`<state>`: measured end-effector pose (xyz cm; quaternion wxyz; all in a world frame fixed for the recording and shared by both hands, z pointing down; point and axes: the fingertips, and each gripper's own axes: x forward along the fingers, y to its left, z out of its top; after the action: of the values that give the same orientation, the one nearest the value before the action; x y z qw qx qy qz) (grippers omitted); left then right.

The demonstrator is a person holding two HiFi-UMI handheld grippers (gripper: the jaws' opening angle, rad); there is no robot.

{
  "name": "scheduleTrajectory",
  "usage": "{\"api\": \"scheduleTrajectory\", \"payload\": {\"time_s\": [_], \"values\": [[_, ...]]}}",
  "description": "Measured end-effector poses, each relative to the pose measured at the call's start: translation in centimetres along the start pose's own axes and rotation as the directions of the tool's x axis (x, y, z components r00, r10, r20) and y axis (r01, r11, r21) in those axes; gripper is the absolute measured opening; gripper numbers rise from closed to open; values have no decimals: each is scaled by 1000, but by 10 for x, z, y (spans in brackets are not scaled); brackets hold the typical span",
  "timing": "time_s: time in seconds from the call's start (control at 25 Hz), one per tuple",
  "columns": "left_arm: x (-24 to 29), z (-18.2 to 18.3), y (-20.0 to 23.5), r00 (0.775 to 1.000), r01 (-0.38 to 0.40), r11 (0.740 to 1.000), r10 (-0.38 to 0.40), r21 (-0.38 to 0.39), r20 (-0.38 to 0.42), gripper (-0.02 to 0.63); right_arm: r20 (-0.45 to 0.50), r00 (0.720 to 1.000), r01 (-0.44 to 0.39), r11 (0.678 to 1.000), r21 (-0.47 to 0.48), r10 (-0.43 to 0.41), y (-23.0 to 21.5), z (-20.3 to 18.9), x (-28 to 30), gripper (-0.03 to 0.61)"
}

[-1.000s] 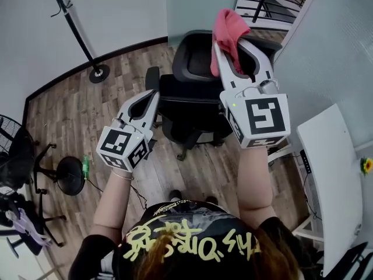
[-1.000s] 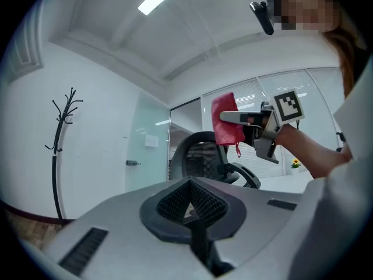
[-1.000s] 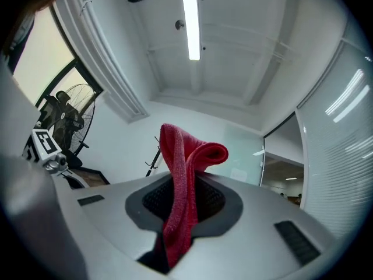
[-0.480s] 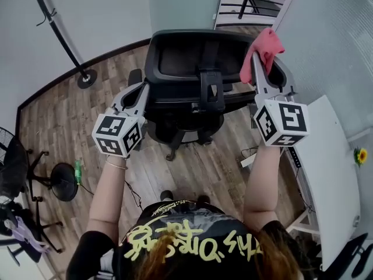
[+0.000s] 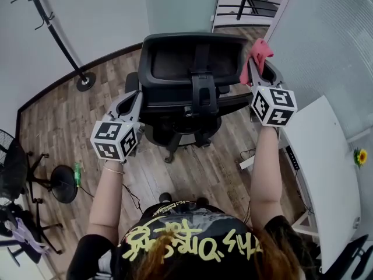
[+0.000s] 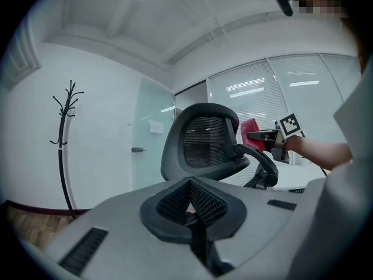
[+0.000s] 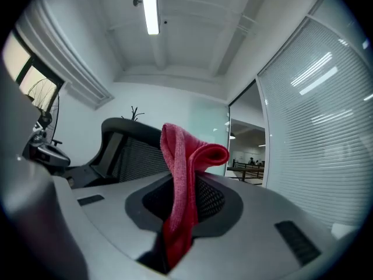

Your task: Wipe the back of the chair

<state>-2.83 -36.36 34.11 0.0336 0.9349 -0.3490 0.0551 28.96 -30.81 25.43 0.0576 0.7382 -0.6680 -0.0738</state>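
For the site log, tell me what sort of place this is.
Most likely an office: a black mesh office chair, a white desk beside it, a coat stand by the wall.

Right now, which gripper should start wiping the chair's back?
Right. The right gripper is shut on the red cloth and sits beside the chair back at its upper right edge. The left gripper is shut and empty, lower at the chair's left side.

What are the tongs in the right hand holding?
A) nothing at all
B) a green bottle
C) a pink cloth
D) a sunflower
C: the right tongs are shut on a pink cloth, raised beside the office chair's backrest.
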Motion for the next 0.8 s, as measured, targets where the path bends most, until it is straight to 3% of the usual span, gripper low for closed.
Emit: {"api": "scheduleTrajectory", "payload": {"time_s": [0.16, 0.36, 0.56, 0.8], "values": [[1, -4, -1, 1000, -18, 999, 18, 29, -7, -8, -70, 997, -24, 998, -65, 20, -2, -20, 20, 61], [1, -6, 0, 999, -34, 999, 35, 31, -6, -6, -89, 995, -55, 995, -89, 47, 9, -25, 32, 61], [0, -4, 1, 1000, -21, 1000, 21, -13, 2, -8, -99, 995, -28, 984, -178, 10, 25, -21, 34, 61], [-2, -4, 1, 1000, 1, 1000, -1, -11, 2, -7, -73, 997, -42, 991, -123, 33, 43, -10, 32, 61]]}}
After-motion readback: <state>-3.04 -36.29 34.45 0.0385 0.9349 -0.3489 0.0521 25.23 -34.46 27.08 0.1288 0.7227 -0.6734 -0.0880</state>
